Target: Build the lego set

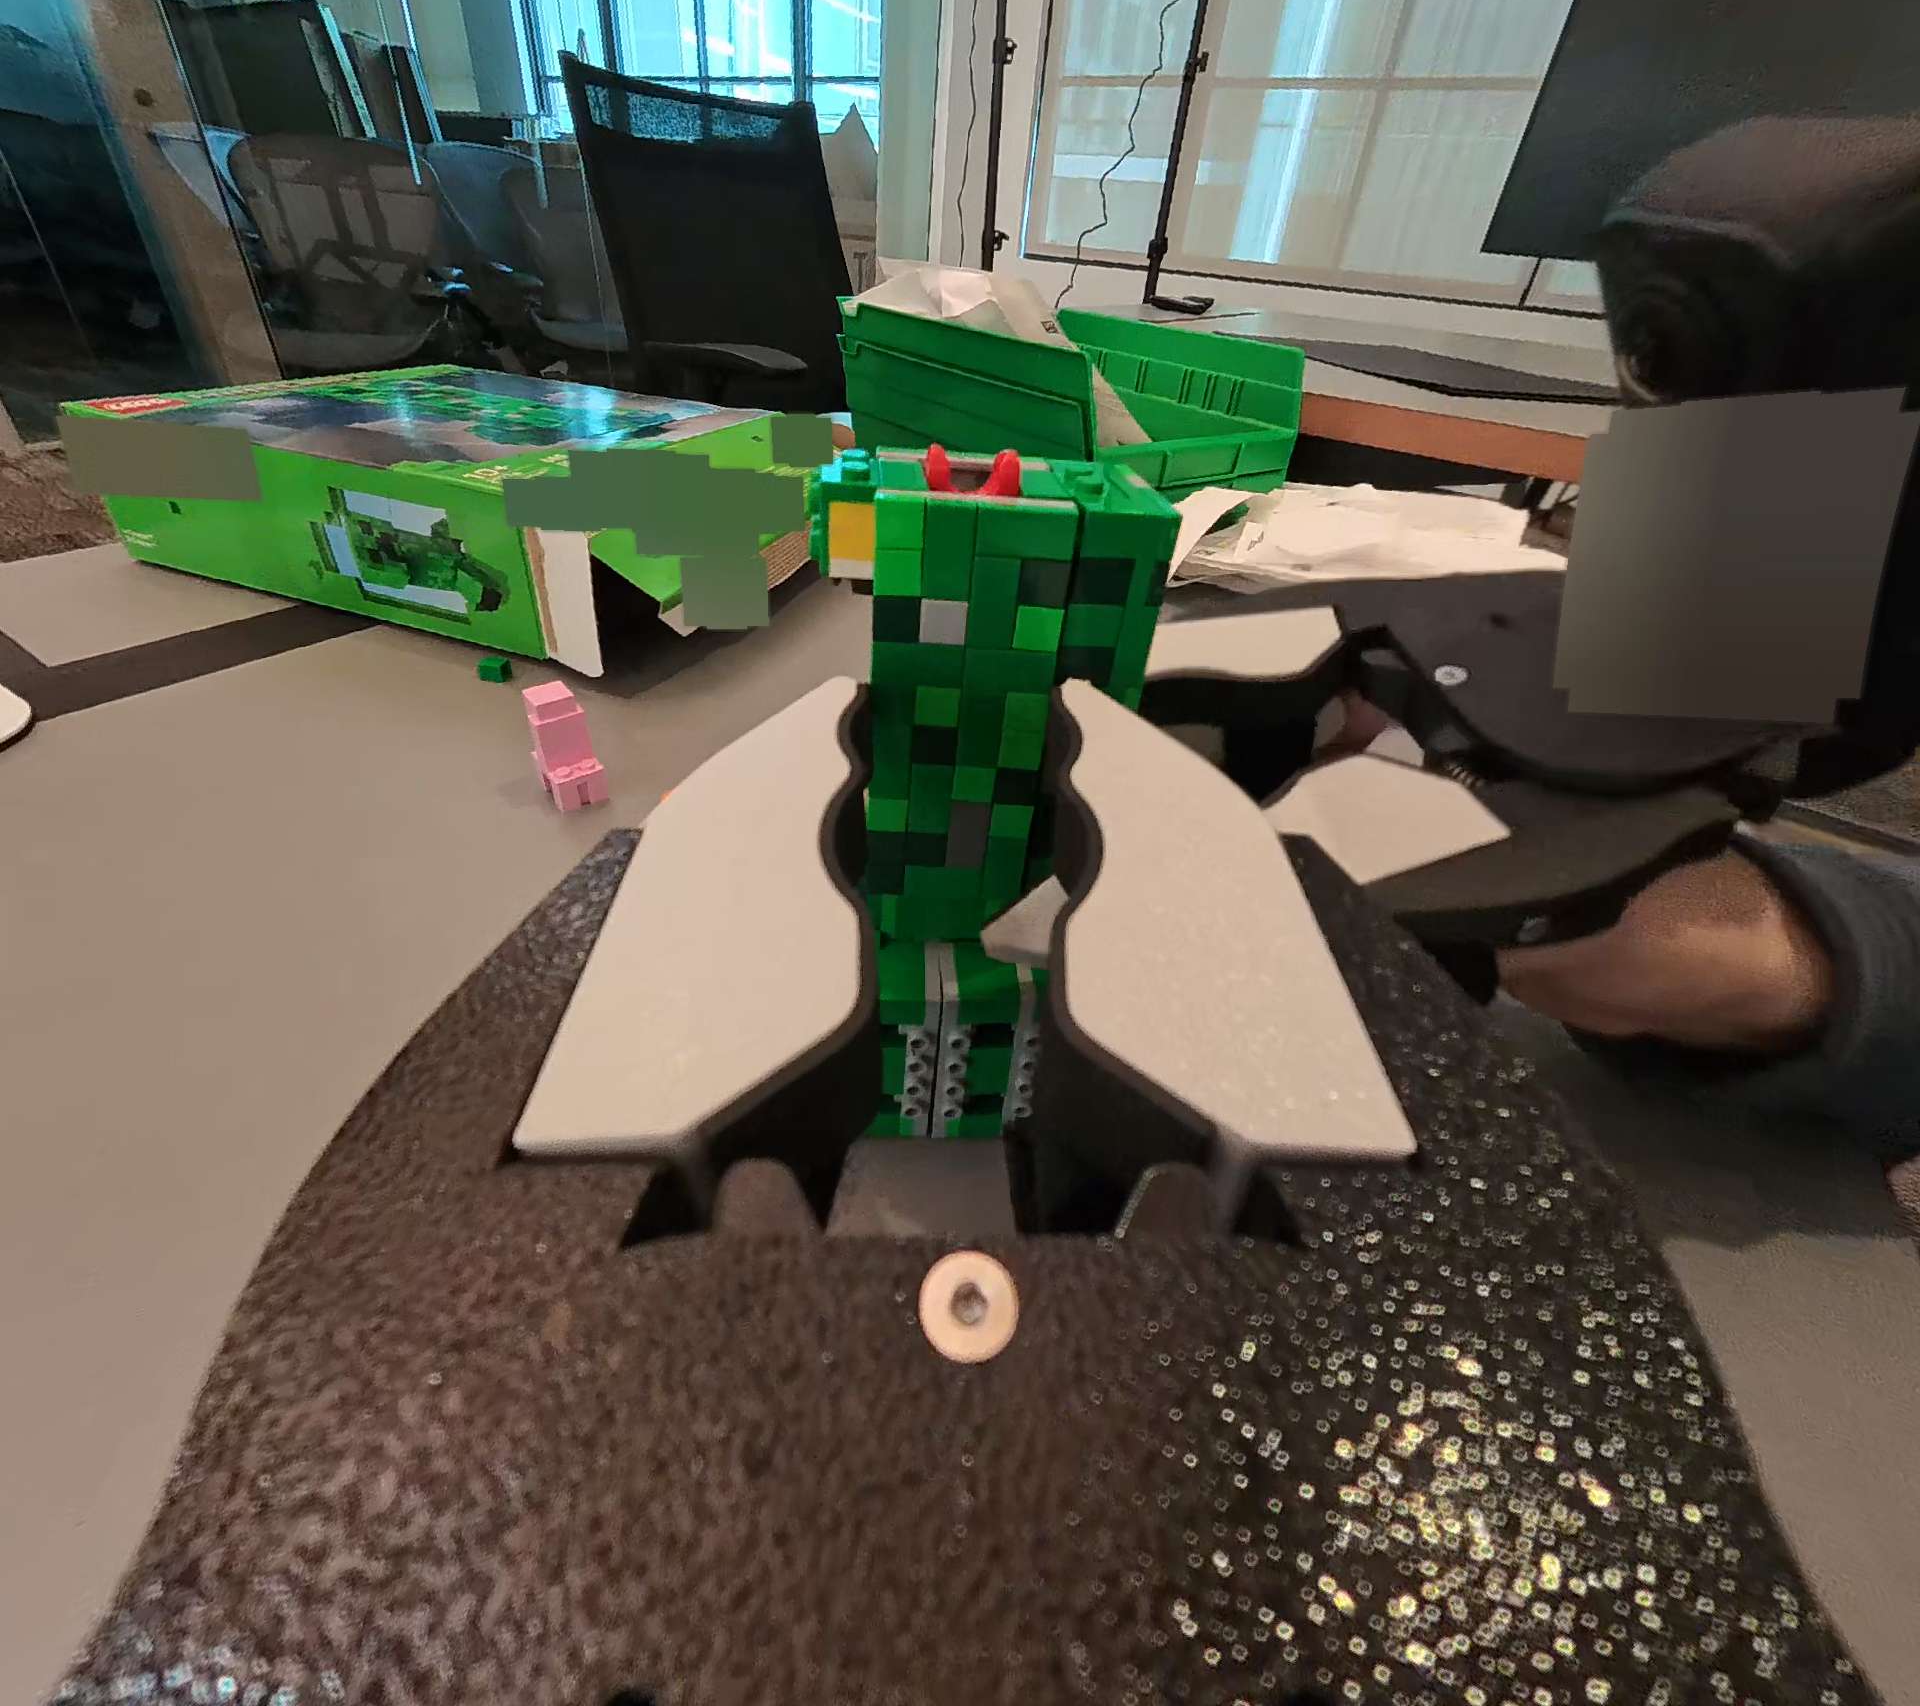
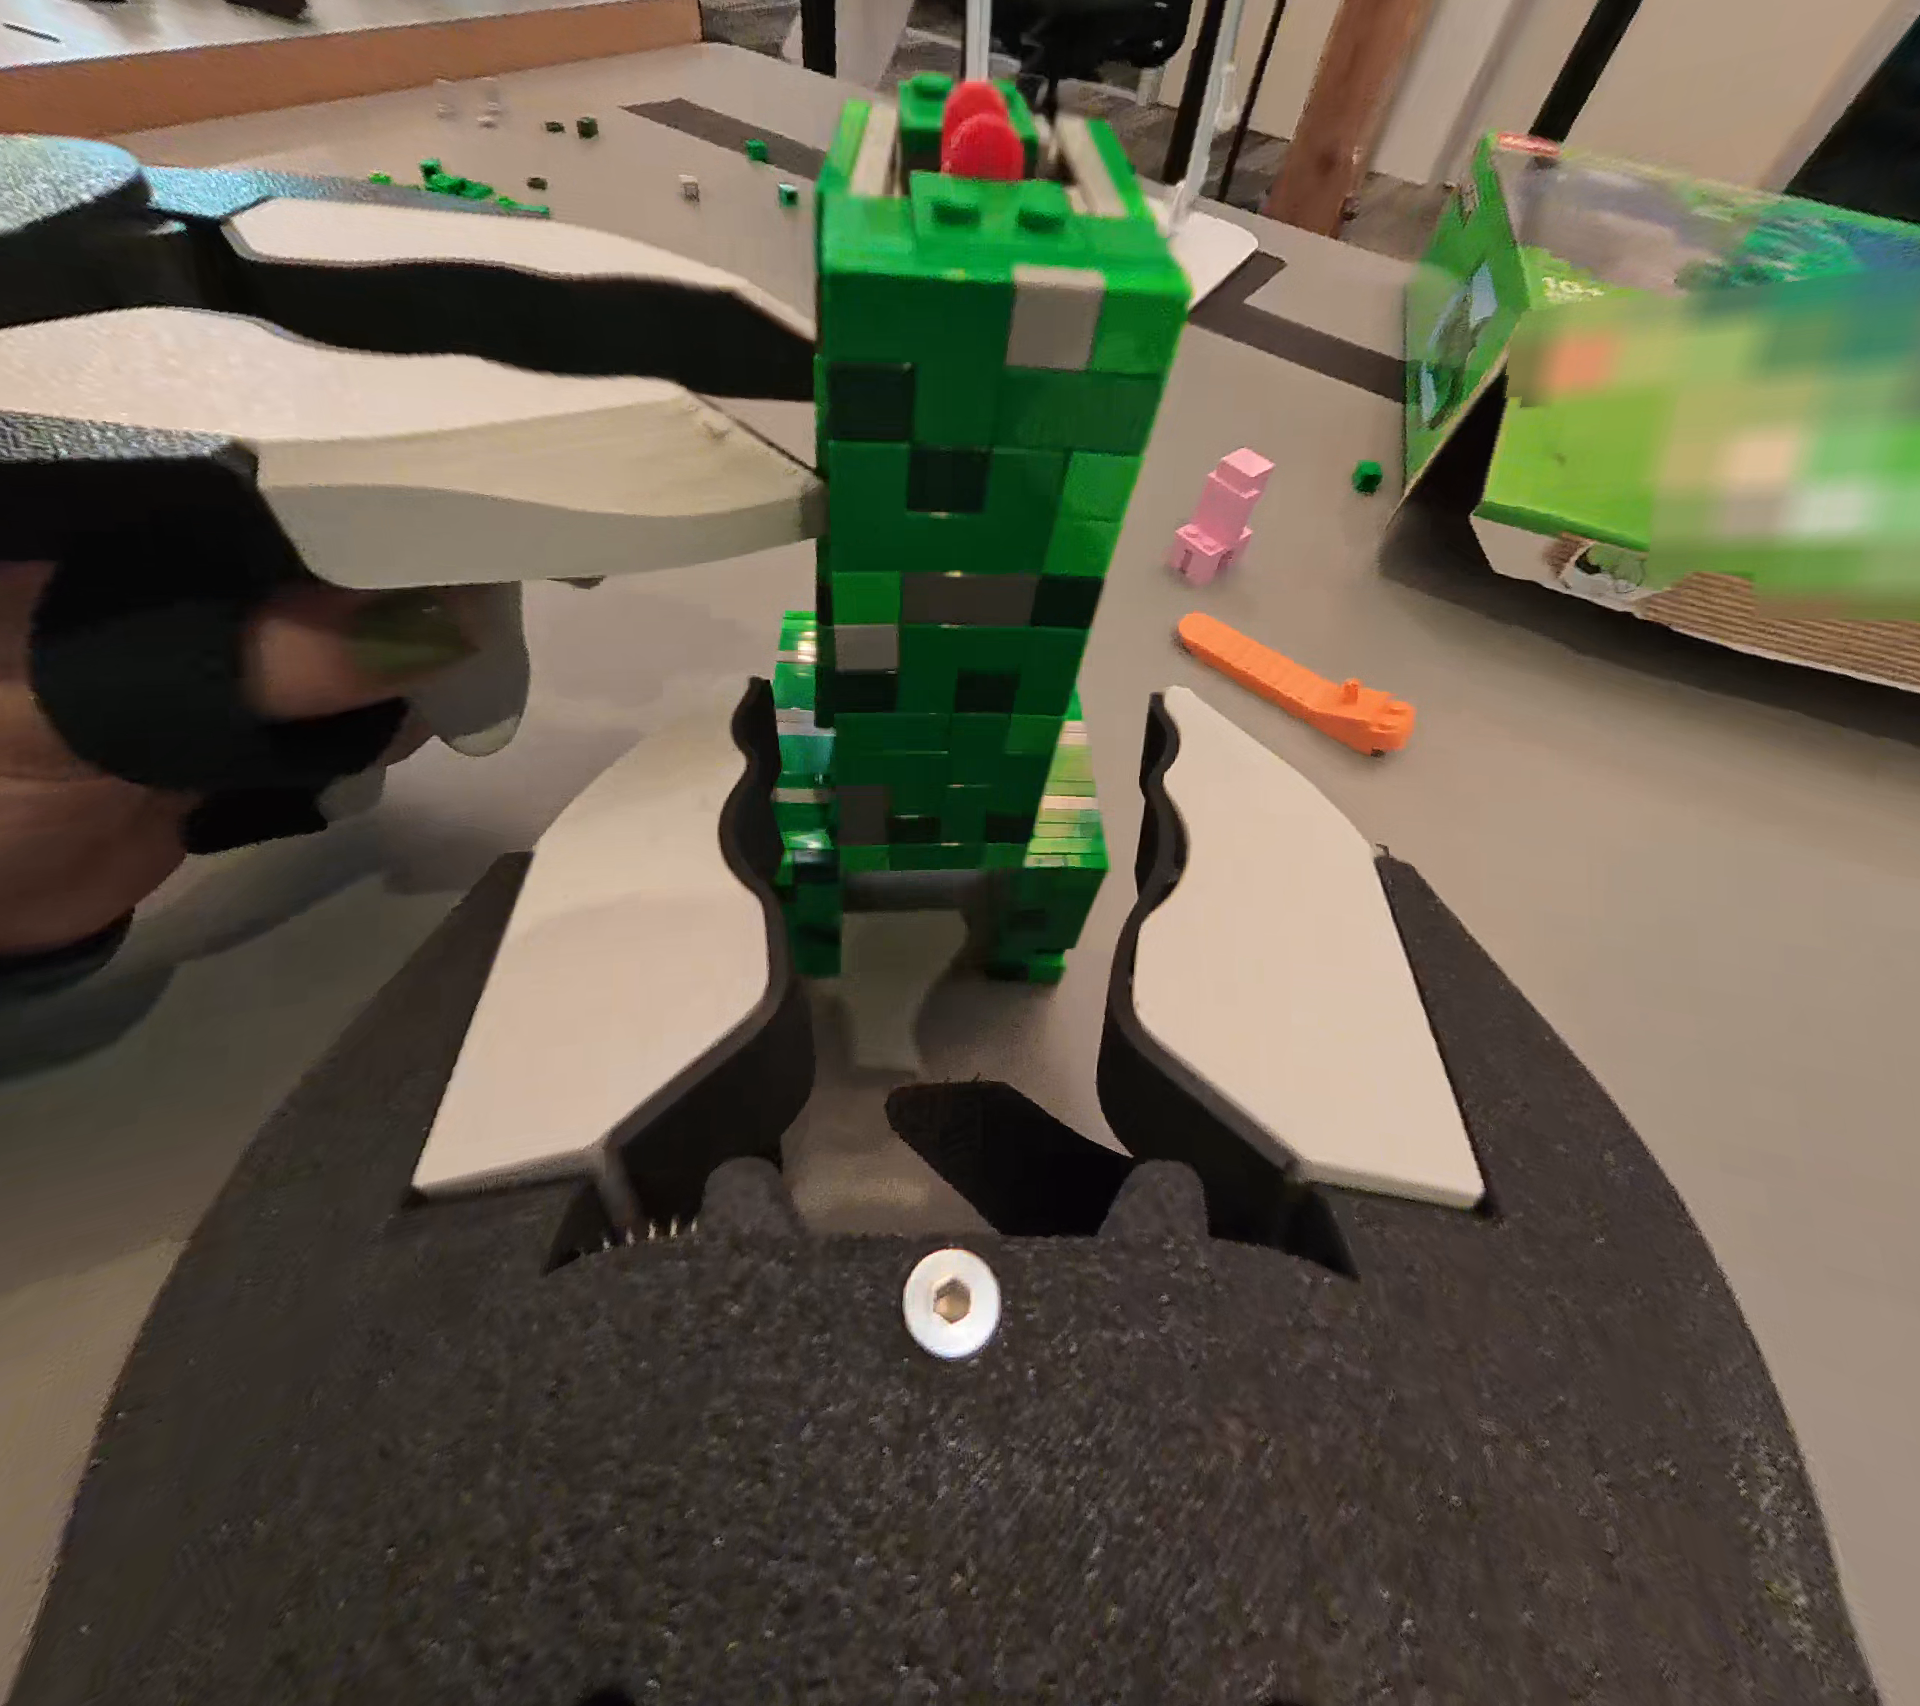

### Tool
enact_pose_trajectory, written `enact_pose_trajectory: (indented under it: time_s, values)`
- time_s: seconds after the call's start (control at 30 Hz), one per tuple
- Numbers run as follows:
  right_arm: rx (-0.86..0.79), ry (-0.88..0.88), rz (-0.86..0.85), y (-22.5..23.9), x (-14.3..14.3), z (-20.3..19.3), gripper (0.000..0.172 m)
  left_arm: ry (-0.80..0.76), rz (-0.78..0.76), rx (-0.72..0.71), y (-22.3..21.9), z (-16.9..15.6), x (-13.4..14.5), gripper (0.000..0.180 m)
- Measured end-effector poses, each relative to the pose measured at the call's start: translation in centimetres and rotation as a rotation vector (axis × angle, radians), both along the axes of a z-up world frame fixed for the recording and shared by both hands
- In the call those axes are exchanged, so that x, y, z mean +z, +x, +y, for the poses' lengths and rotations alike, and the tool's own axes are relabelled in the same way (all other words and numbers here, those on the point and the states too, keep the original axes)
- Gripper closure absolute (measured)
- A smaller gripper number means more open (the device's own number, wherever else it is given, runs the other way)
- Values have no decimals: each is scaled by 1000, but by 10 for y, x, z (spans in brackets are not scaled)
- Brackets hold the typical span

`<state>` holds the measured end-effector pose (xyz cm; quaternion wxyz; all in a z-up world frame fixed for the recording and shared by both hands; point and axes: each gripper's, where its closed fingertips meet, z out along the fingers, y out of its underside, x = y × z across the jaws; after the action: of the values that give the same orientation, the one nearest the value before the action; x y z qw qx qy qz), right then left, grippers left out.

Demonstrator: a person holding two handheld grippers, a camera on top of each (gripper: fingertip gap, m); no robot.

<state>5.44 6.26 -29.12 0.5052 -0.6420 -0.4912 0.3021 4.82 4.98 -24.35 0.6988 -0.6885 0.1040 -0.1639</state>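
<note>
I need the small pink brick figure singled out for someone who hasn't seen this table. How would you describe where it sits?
Start from the large green cardboard box lying on the grey table. The small pink brick figure stands in front of the box's open end, left of the tall green brick tower. It is the only pink thing; the orange plastic tool nearby lies flat.

Green-checkered brick figure (image 2: 966,513) (red top), pink pig (image 2: 1221,518), orange tool (image 2: 1299,685).

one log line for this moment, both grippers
left gripper: shut on green brick figure | right gripper: open around its base, right gap visible | nearby: pink brick pig, orange tool
</note>
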Motion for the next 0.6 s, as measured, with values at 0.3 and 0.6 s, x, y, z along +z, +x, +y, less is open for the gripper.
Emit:
enact_pose_trajectory:
  time_s: [0.3,0.6]
  values:
    - [-25,-14,39,-10,1,0,126,4,-8,-8,1,1,0,149]
    - [28,-26,43,-8,1,-1,132,12,-27,-33,2,0,1,150]
